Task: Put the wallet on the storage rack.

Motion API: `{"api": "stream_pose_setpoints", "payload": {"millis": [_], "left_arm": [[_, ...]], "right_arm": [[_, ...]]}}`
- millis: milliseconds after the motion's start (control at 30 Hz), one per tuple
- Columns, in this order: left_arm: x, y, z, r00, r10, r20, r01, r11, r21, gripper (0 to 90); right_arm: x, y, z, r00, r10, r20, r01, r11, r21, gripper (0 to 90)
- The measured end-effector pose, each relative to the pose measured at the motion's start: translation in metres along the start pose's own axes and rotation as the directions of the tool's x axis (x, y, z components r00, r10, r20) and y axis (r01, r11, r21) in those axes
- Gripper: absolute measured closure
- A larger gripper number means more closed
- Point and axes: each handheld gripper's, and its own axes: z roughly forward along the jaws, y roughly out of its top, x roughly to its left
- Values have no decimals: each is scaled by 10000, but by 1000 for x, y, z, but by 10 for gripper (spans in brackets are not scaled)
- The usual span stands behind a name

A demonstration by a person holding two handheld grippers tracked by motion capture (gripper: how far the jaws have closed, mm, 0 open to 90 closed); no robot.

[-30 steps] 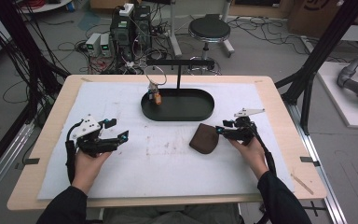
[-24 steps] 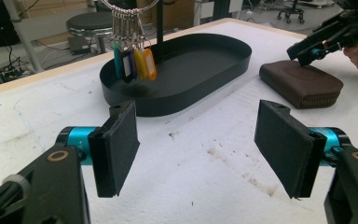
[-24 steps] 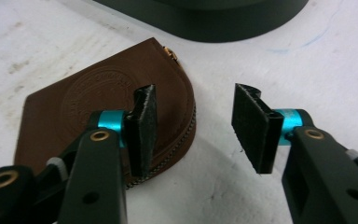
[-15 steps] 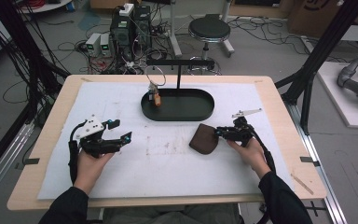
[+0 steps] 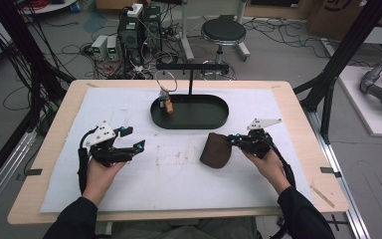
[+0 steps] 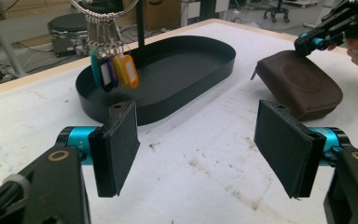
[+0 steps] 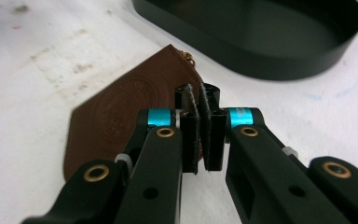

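1. Nearest to me, my left hand (image 5: 99,172) holds my left gripper (image 5: 129,147) over the white mat (image 5: 129,191) at the near left, pointing right. Its jaws stand spread wide with nothing between them; in the left gripper view, bare mat shows between the two black pads (image 6: 119,144).
2. My right hand (image 5: 266,164) holds my right gripper (image 5: 233,141) at the near right, pointing left toward the brown leather pouch (image 5: 216,150).
3. My right gripper's jaws have just been closing and are now pressed together. In the right gripper view the pads (image 7: 200,135) stand nearly face to face at the pouch's right edge. I cannot tell whether a thin edge of the leather is caught between them.
4. The pouch lies flat on the mat just right of centre, just near of the tray and apart from it. A round embossed mark (image 7: 121,112) shows on its top face, and a small metal bit (image 7: 188,57) sticks out at its far corner.
5. Farther off sits the black oval tray (image 5: 219,119), centred on the far half of the mat.
6. A black stand (image 5: 191,67) rises from the tray's far side with a crossbar on top. A key ring (image 5: 166,82) hangs from its left end, with coloured key tags (image 6: 114,70) dangling over the tray's left part.
7. Beyond the table edge stand a round black stool (image 5: 224,32) and boxes of electronics (image 5: 139,25) on the floor.
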Motion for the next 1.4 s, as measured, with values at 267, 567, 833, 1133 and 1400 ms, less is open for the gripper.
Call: {"api": "stream_pose_setpoints", "payload": {"millis": [267,567,833,1133,1400], "left_arm": [[-7,4,18,9979,-3,654,7,10000,-63,303],[-23,14,45,9841,-7,1779,13,10000,-32,303],[-45,18,81,9478,-47,3189,-136,9984,551,323],[-62,13,115,9226,-364,3840,-63,9940,1094,334],[-71,4,141,8988,-703,4328,-30,9861,1664,350]], "right_arm": [[12,3,-13,9948,-910,-459,872,9931,-785,888],[28,6,-23,9756,-1978,-949,1841,9735,-1356,889],[32,6,-28,9661,-2298,-1178,2131,9671,-1388,890],[31,3,-36,9520,-2613,-1594,2421,9615,-1303,890],[25,-5,-47,9436,-2807,-1756,2638,9579,-1134,899]]}}
